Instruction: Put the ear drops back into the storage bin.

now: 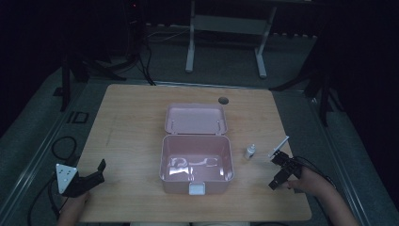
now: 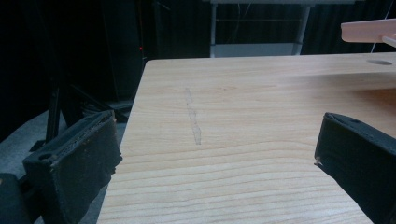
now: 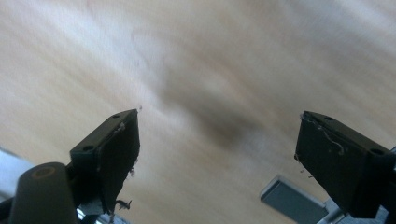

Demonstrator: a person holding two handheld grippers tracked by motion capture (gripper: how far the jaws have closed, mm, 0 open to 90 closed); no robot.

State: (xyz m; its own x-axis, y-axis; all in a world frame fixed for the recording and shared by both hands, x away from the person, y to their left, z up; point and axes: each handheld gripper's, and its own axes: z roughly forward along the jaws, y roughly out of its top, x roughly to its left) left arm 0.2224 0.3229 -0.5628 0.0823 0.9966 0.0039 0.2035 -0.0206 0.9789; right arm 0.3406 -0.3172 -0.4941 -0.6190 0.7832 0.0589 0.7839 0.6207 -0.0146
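Beside the pink box (image 1: 196,162), a dropper bottle (image 1: 250,151), seemingly.

Your high view sits above your side, looking fwd and down over the whole table (image 1: 131,117), pink box (image 1: 196,165) at frame centre. Left gripper view rides low, facing across the tabletop; box lid at its upper right, shared w/ high view. Right gripper view hangs close, blurred wood grain.
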